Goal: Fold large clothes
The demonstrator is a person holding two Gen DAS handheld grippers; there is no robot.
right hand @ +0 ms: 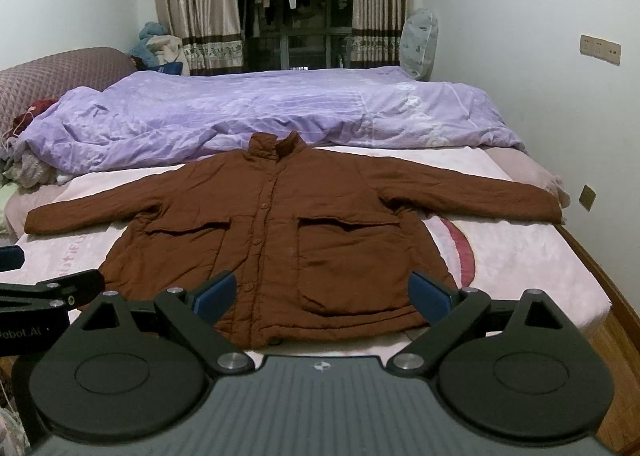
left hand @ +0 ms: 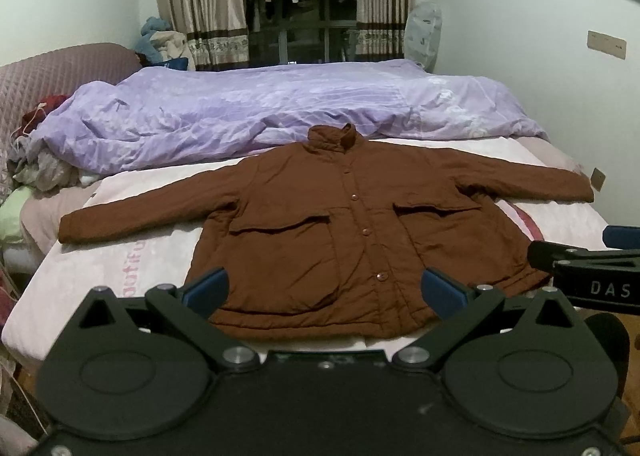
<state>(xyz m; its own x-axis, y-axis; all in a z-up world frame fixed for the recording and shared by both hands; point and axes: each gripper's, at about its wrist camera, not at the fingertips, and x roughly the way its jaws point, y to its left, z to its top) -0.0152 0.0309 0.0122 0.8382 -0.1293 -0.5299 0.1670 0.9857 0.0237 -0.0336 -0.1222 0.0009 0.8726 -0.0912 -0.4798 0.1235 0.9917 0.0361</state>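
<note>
While both grippers gape, jacket [left hand: 340,232] lies flat on bed [left hand: 120,256].

Both wrist cameras sit side by side near the bed's [left hand: 120,256] foot, facing the window [right hand: 294,11]; both share the jacket [left hand: 340,232], quilt [right hand: 260,111] and curtains.

Both grippers are just hanging side by side, pointing forward. Left gripper [left hand: 326,290] is sitting with its blue-padded fingers wide apart, gripping nothing. Right gripper [right hand: 323,294] is doing the same, spread and empty.
</note>
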